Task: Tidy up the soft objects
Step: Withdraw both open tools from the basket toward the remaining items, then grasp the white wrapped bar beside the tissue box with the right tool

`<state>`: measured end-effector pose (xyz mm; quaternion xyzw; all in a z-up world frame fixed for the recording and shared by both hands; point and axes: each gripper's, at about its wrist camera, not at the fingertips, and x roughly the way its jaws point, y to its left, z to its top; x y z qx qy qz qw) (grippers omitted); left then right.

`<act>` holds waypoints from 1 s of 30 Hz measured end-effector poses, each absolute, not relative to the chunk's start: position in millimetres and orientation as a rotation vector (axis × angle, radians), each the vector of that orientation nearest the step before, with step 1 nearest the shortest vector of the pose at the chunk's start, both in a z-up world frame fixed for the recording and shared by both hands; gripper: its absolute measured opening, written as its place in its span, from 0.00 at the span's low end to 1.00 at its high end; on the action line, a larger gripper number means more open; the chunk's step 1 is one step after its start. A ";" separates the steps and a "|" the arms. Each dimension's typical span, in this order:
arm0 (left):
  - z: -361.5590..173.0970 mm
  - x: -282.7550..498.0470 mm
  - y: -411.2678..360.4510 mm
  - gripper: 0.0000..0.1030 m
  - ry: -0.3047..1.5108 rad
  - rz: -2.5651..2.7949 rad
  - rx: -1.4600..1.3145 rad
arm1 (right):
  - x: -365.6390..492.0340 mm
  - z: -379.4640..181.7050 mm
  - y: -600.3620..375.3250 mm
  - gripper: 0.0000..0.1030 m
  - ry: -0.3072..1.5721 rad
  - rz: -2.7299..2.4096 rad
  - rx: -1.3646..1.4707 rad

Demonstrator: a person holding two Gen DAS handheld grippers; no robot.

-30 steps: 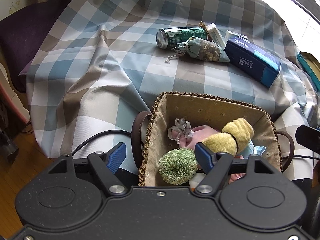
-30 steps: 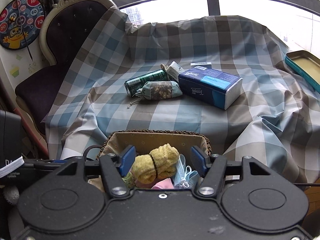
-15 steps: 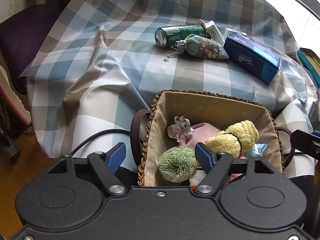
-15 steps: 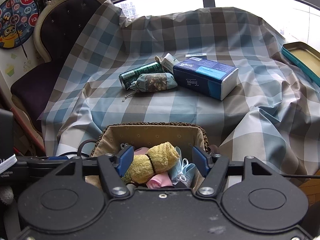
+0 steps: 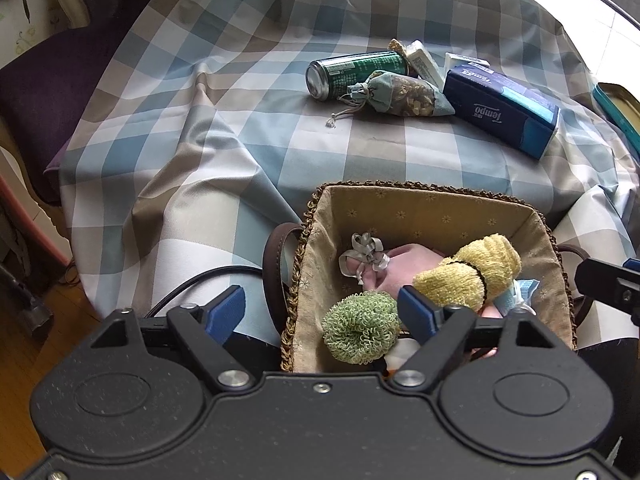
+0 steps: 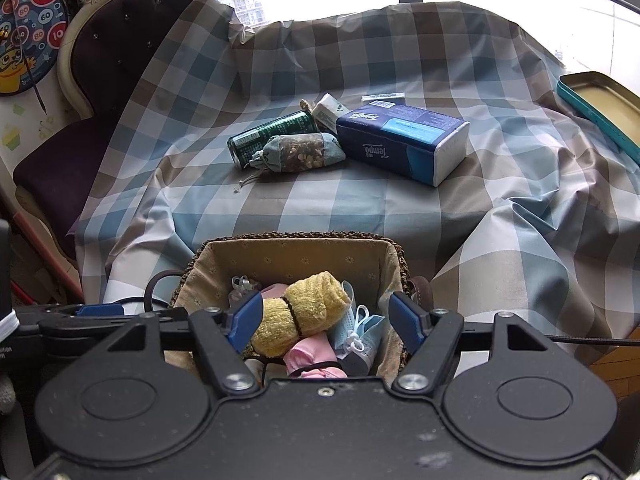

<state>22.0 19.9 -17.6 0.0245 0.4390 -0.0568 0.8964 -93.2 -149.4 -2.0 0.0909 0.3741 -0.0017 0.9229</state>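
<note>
Two grippers hover at the near edge of the checked bench [image 6: 360,208], both with fingers spread and nothing between them. On the left, the left gripper [image 5: 320,312] straddles the basket's left rim, one finger outside, the other inside beside the green scrunchie [image 5: 360,332]. The fabric-lined basket [image 5: 420,208] holds the soft things: a pink pouch with a grey ribbon [image 5: 400,260], a yellow rolled towel [image 5: 468,276], a blue face mask [image 6: 360,332]. Further right, the right gripper [image 6: 326,320] hangs over the basket's near end. Far across the bench lie a green can [image 6: 272,136], a drawstring sachet [image 6: 300,152] touching it, and a blue tissue pack [image 6: 400,140] on the right.
</note>
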 end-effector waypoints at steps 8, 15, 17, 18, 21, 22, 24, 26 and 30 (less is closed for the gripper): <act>-11.3 23.6 18.4 0.81 0.885 -0.122 0.084 | -85.6 -2.2 -158.1 0.71 0.774 -0.023 0.203; -2.9 36.1 15.2 0.81 0.866 -0.148 0.108 | -69.0 9.2 -171.0 0.76 0.734 -0.057 0.184; 2.1 42.9 15.4 0.82 0.856 -0.152 0.109 | -60.5 14.4 -176.0 0.76 0.723 -0.056 0.187; 4.9 46.5 15.4 0.82 0.850 -0.155 0.110 | -55.5 17.7 -178.7 0.77 0.714 -0.058 0.187; 14.5 60.5 14.9 0.82 0.827 -0.161 0.114 | -41.6 27.4 -185.0 0.82 0.678 -0.074 0.177; 17.3 64.6 14.7 0.82 0.821 -0.163 0.114 | -36.7 30.3 -186.8 0.82 0.665 -0.079 0.171; 22.6 76.0 13.7 0.82 0.808 -0.165 0.117 | -25.9 36.9 -190.4 0.85 0.643 -0.089 0.165; 26.6 86.8 12.3 0.82 0.798 -0.165 0.122 | -15.5 42.5 -194.8 0.90 0.628 -0.094 0.168; 32.1 109.3 9.8 0.82 0.787 -0.164 0.129 | 9.8 53.8 -204.6 0.95 0.604 -0.115 0.180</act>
